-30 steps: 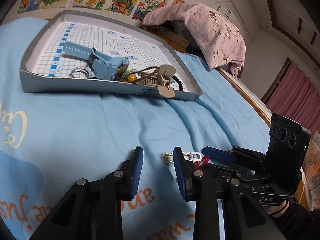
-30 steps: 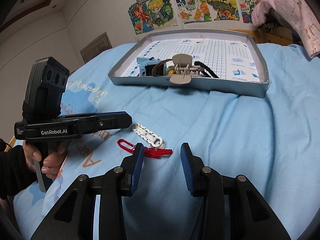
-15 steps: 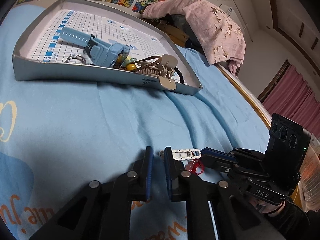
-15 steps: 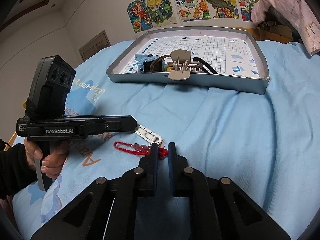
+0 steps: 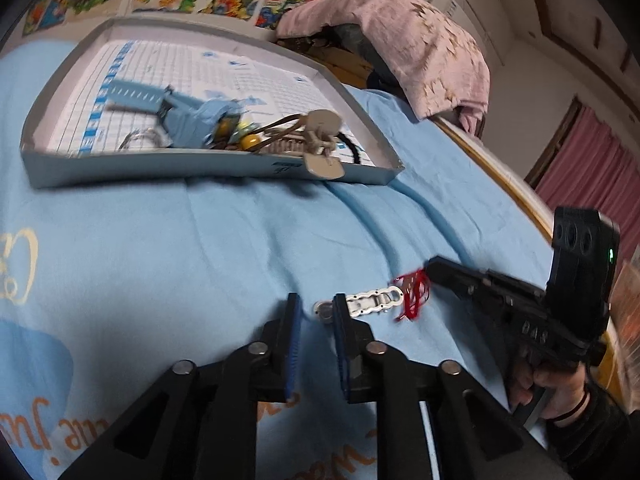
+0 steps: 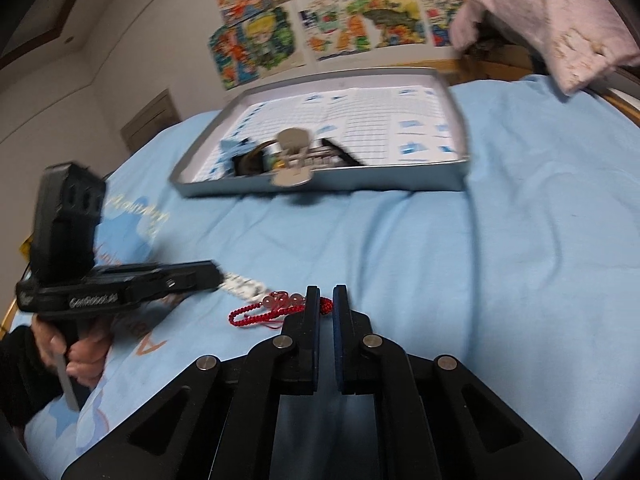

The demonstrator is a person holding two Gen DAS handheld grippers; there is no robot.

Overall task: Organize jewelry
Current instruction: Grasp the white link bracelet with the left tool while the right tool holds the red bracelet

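Left wrist view puts my left gripper (image 5: 316, 312) at bottom centre, jaws narrow and just opened a little, with one end of the white chain bracelet (image 5: 370, 303) between the fingertips; I cannot tell whether the pads press on it. That bracelet lies on the blue bedsheet (image 5: 200, 248), running right toward the red cord bracelet (image 5: 412, 294), whose loose strands hang at the tip of my right gripper (image 5: 430, 272) at centre right. From the right wrist view, the right gripper (image 6: 326, 300) sits at bottom centre with its jaws drawn almost together, pinching the red cord bracelet (image 6: 280, 306); its pink beads and looped cord trail to the left of the fingers over the sheet. The white chain bracelet (image 6: 244, 286) shows blurred just left of it, at the nose of the left gripper (image 6: 218, 276), which a hand (image 6: 86, 356) holds at lower left. A grey tray (image 5: 120, 168) with a grid-printed floor rests in the upper left of the left view, holding a blue watch (image 5: 176, 114), beads and a beige hair clip (image 5: 322, 140) bunched against its near wall
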